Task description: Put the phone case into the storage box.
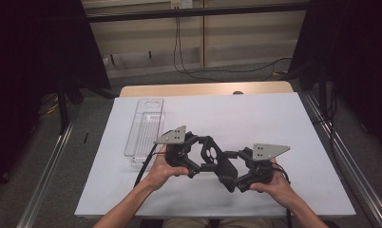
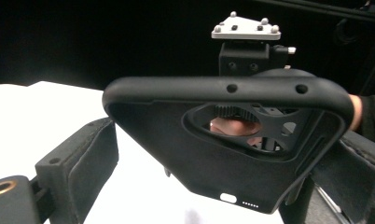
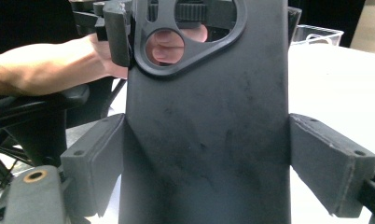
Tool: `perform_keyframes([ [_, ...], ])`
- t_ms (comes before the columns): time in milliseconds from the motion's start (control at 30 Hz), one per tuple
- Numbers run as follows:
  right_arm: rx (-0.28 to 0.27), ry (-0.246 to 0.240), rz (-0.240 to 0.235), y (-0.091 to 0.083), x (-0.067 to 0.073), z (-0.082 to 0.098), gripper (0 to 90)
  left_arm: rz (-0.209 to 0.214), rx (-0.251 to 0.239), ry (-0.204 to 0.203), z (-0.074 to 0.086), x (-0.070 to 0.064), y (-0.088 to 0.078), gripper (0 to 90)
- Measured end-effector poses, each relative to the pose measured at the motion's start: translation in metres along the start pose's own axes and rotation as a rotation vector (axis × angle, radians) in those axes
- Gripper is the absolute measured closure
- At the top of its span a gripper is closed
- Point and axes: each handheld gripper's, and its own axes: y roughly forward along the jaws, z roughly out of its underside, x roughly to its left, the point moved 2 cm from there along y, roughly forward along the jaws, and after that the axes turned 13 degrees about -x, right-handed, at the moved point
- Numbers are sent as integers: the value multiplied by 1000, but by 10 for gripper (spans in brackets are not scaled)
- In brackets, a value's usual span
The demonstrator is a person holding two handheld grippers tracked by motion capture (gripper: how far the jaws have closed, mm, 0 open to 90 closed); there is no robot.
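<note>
Fingers of the right gripper [image 3: 206, 163] are clamped on the two long edges of a matte black rubbery phone case with a rounded camera cut-out [image 3: 206, 121], their grey pads flat against its sides near the lower half. The left gripper [image 2: 209, 186] reaches for the same case from the other end; one of its fingers [image 2: 78, 163] stands clear of the case edge with white showing between, while the opposite one lies close beside the far edge, so I judge that pair apart and not yet gripping. In the high view the case [image 1: 217, 159] hangs between the two grippers, above the white tabletop [image 1: 274, 118], with a clear plastic tray [image 1: 144, 126] lying further back on the person's left. To do this handover well, the right hand should hold level and firm while the left centres its pads on the case's rim, away from the cut-out, where the soft wall would buckle. Close squarely, then ease the right off only once the left grip feels sure.
</note>
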Motion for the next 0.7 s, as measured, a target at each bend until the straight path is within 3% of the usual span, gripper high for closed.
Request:
perform_keyframes([
  [100, 4, 6, -10, 0, 0, 1, 141, 7, -7, -7, 1, -1, 1, 54],
  [133, 5, 6, -8, 0, 0, 1, 141, 4, -5, 13, 0, -1, 0, 55],
  [200, 6, 11, -12, 0, 0, 1, 141, 26, 9, 10, 0, 0, -1, 59],
  [233, 7, 10, -16, 0, 0, 1, 141, 10, -7, 15, 1, -1, 0, 57],
  [267, 10, 13, -19, 1, 0, 1, 141, 20, 10, 14, 1, -1, 0, 54],
  [400, 17, 13, -28, 1, 1, 2, 141, 19, 2, 24, 1, -1, 0, 51],
  [700, 18, 16, -26, 2, 0, 3, 142, 36, 0, 12, 1, -1, -1, 94],
])
